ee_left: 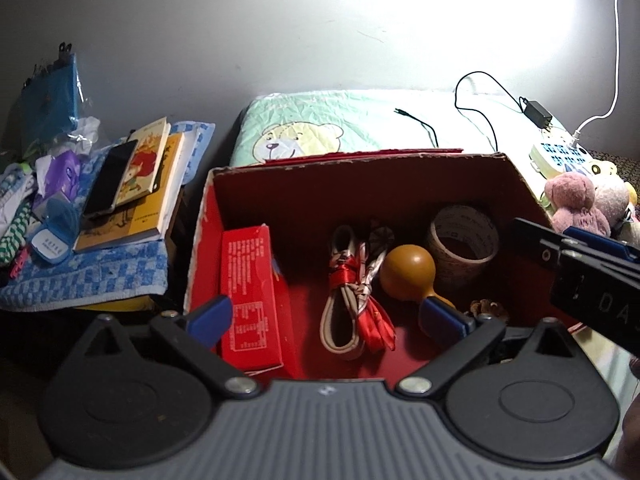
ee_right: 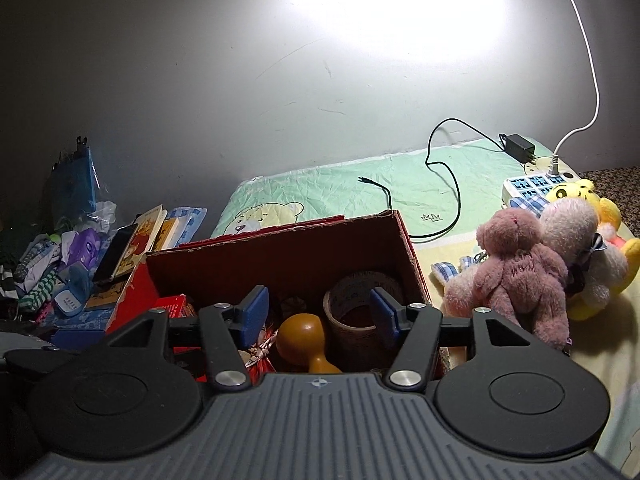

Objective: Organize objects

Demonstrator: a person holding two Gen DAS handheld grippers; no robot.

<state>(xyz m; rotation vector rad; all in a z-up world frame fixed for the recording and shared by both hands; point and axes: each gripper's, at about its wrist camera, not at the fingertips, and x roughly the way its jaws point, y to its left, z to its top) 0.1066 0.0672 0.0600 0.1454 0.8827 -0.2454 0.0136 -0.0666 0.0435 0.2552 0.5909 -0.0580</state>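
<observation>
1. Left wrist view: the left gripper (ee_left: 328, 318) hangs over the red box (ee_left: 516, 184), jaws spread wide and empty, probably lined up to drop in or fetch stuff
2. Inside sit a red carton (ee_left: 250, 300), a lanyard bundle (ee_left: 356, 300), a wooden gourd (ee_left: 408, 266) and a tape roll (ee_left: 464, 240), so the box looks like the collecting spot
3. The right gripper (ee_right: 318, 312) is also spread, holding nothing, and the plush bear (ee_right: 520, 276) lies just beside the box, likely next

Both wrist views look down closely into the shared red box (ee_left: 360, 208), right view from its right
</observation>
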